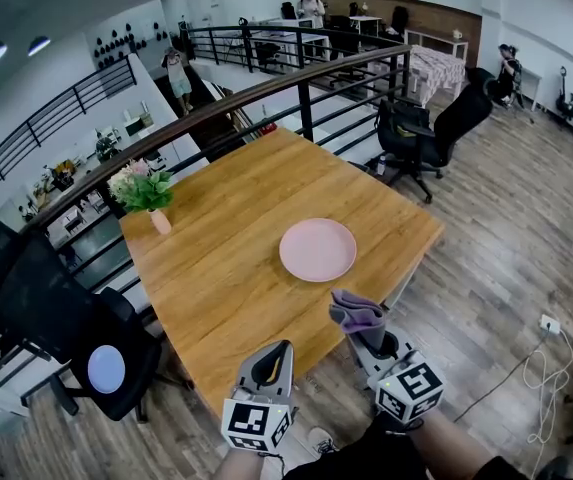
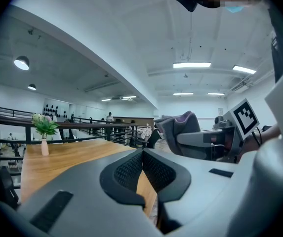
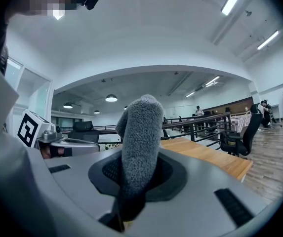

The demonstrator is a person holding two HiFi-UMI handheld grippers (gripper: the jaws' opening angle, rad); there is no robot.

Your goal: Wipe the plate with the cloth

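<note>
An open mezzanine office with a plank floor (image 1: 511, 238) and a black railing (image 1: 266, 86) surrounds a square wooden desk (image 1: 216, 278). A pink plate (image 1: 317, 249) lies flat on the desk, toward its right side and nearer the person's edge than the far one, with nothing on it. A small vase (image 1: 159, 220) of flowers stands upright near the desk's left edge, well apart from the plate. Black office chairs (image 1: 431, 128) stand beyond the desk's far right corner. The right tool (image 1: 364, 334) is clamped on a grey cloth (image 1: 357, 311) with a purple side; the right gripper view shows the cloth (image 3: 140, 132) bunched upright between the two pads and rising above them. In the head view the cloth's free end sits just short of the plate's near rim and does not touch it. The left tool (image 1: 284, 348) hovers at the desk's near edge, to the left of the right one, and its jaws are pressed together with nothing between them. Both tools point roughly level toward the desk.
</note>
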